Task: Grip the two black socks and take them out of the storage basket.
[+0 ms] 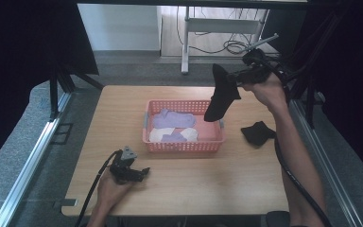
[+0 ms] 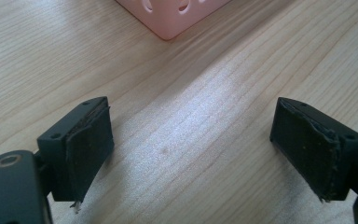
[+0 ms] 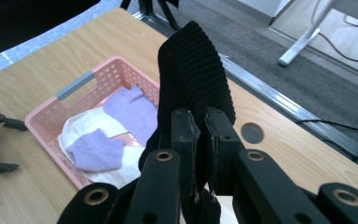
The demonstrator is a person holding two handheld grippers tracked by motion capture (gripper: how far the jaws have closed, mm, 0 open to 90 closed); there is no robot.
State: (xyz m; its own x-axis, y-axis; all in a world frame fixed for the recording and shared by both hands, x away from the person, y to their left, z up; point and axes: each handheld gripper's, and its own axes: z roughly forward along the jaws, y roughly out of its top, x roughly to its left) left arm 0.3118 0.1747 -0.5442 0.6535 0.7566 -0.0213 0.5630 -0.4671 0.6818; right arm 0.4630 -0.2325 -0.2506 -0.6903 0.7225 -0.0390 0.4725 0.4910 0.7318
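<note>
While right gripper (image 1: 238, 81) clamps black sock (image 1: 221, 94) aloft over pink basket (image 1: 184, 146) holding purple and white socks, second black sock (image 1: 258, 133) remains on desk (image 1: 194, 182); left gripper (image 1: 142, 172) idle, wide open.

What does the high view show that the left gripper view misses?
High view alone: the right gripper shut on a hanging black ribbed sock, a second black sock lying on the table, and purple socks in the basket. Left gripper view alone: the left gripper with worn black pads, jaws open. Both: the pink plastic basket and the wooden table.
</note>
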